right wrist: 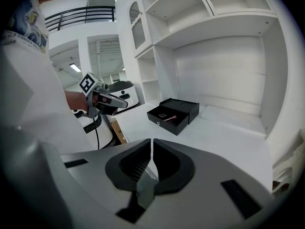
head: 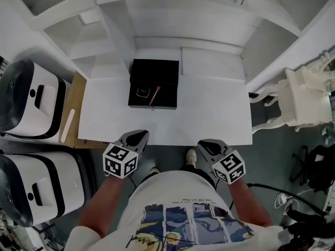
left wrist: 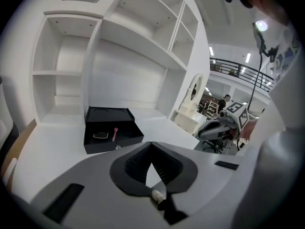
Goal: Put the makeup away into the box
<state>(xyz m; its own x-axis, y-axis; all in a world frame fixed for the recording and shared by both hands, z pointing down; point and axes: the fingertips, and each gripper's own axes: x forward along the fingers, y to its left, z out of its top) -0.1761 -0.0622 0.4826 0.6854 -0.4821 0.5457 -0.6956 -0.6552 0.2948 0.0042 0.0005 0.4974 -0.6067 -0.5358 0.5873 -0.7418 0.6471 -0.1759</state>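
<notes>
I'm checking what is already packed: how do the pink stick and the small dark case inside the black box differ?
The dark case is flat and squarish, while the pink stick is thin and long. The dark case is black with a pale outline, and the pink stick is bright pink. In the head view the dark case lies to the left and the pink stick slants beside it on the right. Both lie inside the open black box.

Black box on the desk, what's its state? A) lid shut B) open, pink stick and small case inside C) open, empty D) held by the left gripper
B: the black box sits open on the white desk, with a pink stick and a small case lying inside.
</notes>
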